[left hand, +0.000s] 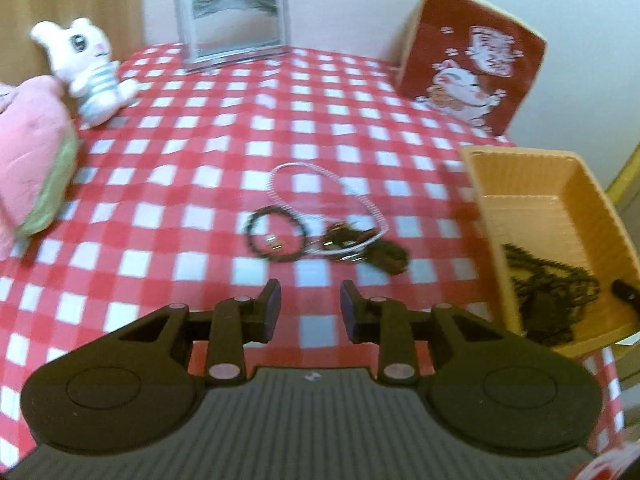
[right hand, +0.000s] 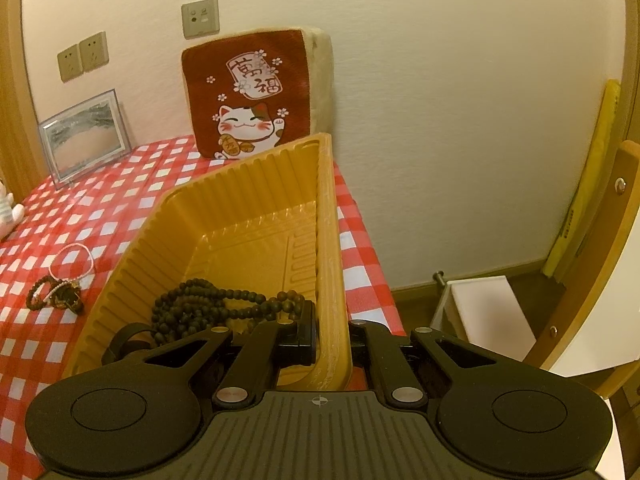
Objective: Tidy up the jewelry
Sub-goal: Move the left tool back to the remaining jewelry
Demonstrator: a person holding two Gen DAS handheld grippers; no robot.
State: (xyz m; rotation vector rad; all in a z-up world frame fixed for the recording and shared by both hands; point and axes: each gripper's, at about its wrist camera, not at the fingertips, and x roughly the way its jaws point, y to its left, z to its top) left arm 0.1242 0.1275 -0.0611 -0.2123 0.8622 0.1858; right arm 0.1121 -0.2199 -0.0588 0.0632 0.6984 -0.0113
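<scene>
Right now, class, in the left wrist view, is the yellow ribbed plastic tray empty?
No, the yellow ribbed plastic tray holds a string of dark wooden beads at its near end.

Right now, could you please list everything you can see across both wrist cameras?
yellow tray: one, ridged plastic, right edge of table, its right wall between the right gripper's jaws
dark bead necklace: one, dark brown, heaped in the tray
loose jewelry: small pile, a white beaded loop, a dark bracelet and tangled dark pieces, on the cloth left of the tray
checked tablecloth: one, red and white, covers the table
cat cushion: one, red, leaning on the wall
picture frame: one, silver, back of table
bunny plush: one, white, back left
pink plush: one, pink and green, left edge
wall sockets: three, beige
left hand-held gripper: black, open, empty, before the loose jewelry
right hand-held gripper: black, shut on the tray wall
</scene>
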